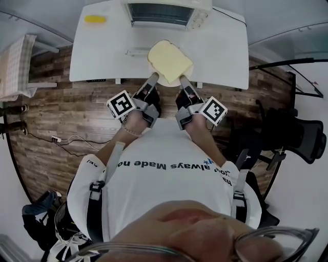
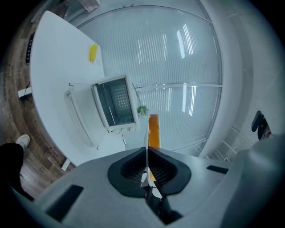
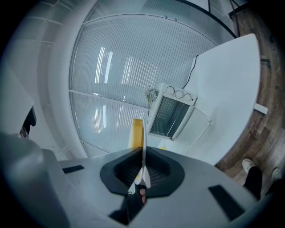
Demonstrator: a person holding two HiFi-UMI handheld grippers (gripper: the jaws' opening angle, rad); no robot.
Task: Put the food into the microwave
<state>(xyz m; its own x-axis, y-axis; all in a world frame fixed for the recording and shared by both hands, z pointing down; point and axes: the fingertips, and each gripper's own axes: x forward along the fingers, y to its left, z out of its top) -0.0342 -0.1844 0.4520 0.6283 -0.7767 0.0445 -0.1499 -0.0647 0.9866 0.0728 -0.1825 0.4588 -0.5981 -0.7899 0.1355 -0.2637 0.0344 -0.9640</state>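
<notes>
A white plate [image 1: 169, 82] carrying a flat yellow slice of food [image 1: 170, 61] hangs over the near edge of the white table [image 1: 97, 56]. My left gripper [image 1: 152, 78] is shut on the plate's near-left rim and my right gripper [image 1: 183, 81] on its near-right rim. The microwave [image 1: 166, 13] stands at the table's far edge with its door [image 1: 137, 51] folded down. In the left gripper view the plate [image 2: 147, 142] appears edge-on between my gripper [image 2: 147, 171] jaws, with the food [image 2: 154, 131] beside it and the microwave [image 2: 115, 103] beyond. The right gripper view shows the same plate [image 3: 143, 149], food [image 3: 136, 132], gripper [image 3: 142, 171] and microwave [image 3: 171, 115].
A small yellow object [image 1: 95, 19] lies at the table's far left. A chair with a checked cover [image 1: 15, 64] stands left of the table, a black office chair [image 1: 302, 135] to the right. Cables [image 1: 69, 139] trail on the wooden floor.
</notes>
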